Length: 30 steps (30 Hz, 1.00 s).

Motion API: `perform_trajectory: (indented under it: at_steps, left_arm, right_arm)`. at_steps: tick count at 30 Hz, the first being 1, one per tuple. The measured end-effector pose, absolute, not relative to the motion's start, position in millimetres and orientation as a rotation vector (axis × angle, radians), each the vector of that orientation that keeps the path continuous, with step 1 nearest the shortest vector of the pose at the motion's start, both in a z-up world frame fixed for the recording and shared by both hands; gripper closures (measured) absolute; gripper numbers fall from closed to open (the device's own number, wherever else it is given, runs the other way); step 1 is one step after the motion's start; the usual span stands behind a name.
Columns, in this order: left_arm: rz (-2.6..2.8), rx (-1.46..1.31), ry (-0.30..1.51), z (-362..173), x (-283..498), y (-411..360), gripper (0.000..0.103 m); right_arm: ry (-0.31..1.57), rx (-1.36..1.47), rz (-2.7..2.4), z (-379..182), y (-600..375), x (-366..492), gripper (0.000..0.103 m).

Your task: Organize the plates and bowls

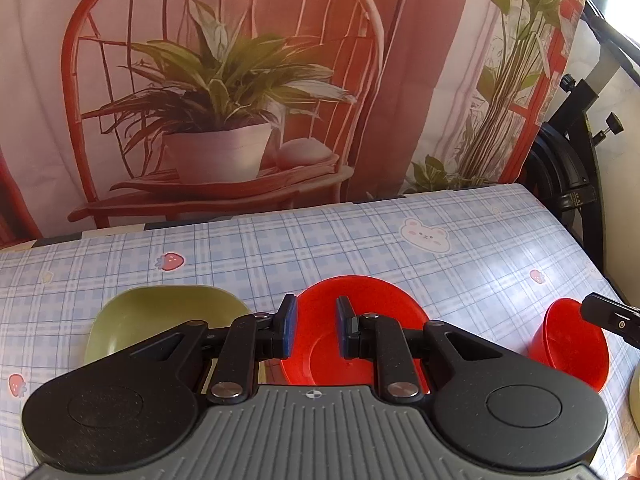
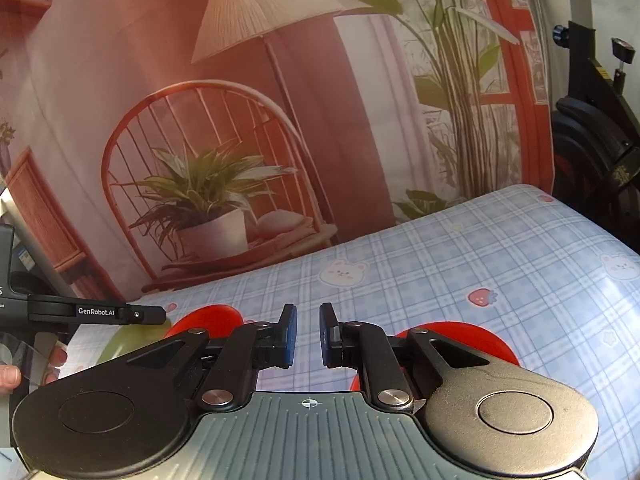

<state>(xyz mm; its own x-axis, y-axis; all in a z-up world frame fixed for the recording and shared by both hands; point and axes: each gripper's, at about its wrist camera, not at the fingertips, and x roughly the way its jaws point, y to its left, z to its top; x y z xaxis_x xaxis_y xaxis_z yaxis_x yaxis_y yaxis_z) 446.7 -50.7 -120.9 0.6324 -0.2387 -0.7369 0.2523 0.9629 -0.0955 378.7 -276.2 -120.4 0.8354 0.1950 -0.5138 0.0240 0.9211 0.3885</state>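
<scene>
1. Left gripper hangs low over the checked tablecloth, its jaws parted with nothing between them; the gap frames the red plate behind it.
2. Furthest left on the cloth, in the left wrist view, lies a green squarish plate, partly hidden under the gripper's body.
3. Just to its right sits the red plate, round and shallow, lying flat; whether it touches the green one I cannot tell, since the gripper covers the place between them.
4. Well apart to the right stands a red bowl, deeper, with the tip of the other gripper reaching in at its upper right edge.
5. At the far right edge a sliver of a pale green rim shows; too little is visible to name it.
6. Right gripper likewise stands released and empty, above bare cloth, with the red bowl below and to its right, mostly covered by the gripper's body.
7. Judged from this, nothing is stacked yet and the work is at its start: the step in hand looks like an approach to a first piece.
8. Next the left gripper would need to come down over the near rim of the red plate and pinch it, one finger above and one below.
</scene>
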Motion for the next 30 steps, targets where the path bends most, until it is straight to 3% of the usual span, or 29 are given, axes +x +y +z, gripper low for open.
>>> perform_trajectory:
  at_steps: [13,30]
  left_arm:
    - [-0.316,0.009,0.863,-156,446,-27,0.082]
    - [-0.352,0.099,0.847,-160,441,-37,0.084]
  right_arm:
    - [0.756,0.341,0.208,-138,-202,447,0.088]
    - [0.845,0.451,0.177,-169,-199,460,0.092]
